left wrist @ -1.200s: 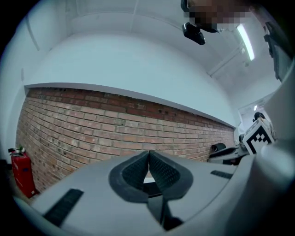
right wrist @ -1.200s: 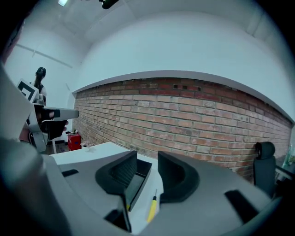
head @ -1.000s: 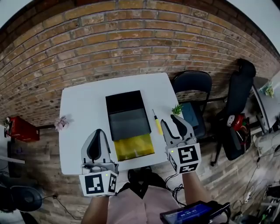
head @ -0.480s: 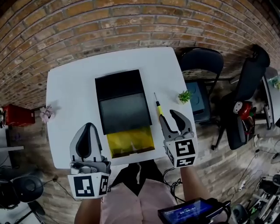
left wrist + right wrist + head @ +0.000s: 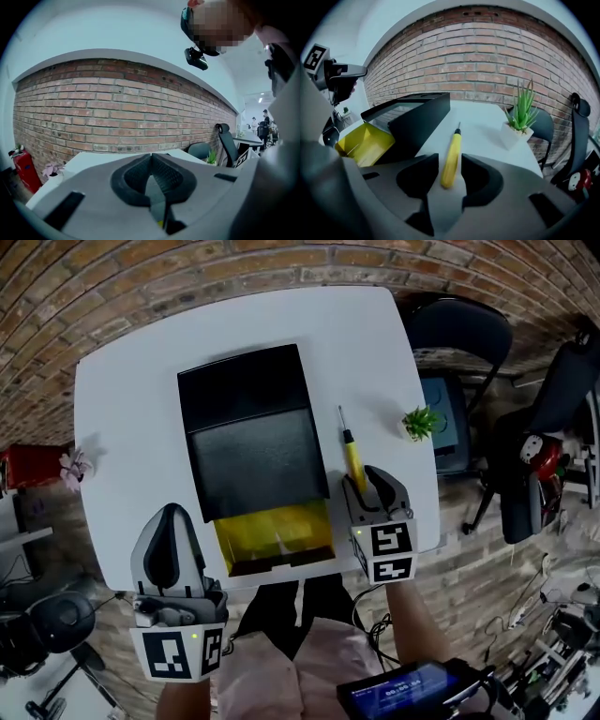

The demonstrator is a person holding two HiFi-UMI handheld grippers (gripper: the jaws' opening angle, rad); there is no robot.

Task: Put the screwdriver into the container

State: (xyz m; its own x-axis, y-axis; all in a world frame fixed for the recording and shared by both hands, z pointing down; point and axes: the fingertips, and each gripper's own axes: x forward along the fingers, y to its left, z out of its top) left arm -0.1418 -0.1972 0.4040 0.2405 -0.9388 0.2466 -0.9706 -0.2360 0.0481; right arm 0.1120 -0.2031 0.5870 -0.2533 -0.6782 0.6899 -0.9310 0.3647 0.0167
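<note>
Brick wall (image 5: 187,287) at the back, a white table (image 5: 122,409) in front of it, and on that table the black container (image 5: 253,446), with its yellow tray (image 5: 272,526) pulled out at the near end. The screwdriver (image 5: 354,460) lies on the tabletop just right of the container. Its yellow handle faces the person, its tip points at the wall, and it sits clear of the container's side.

The right gripper (image 5: 364,484) is down at the handle end. Its jaws are apart with the butt of the handle between them, and I see a gap on either side, so nothing is clamped. The left gripper (image 5: 172,514) hangs at the container's near left, over the table edge, jaws pressed together on nothing. A small potted plant (image 5: 422,421) stands farther right of the container.

By my reckoning the job has barely begun. The grab is lined up but not made, and the lift, the carry across to the container and the release are all left.
</note>
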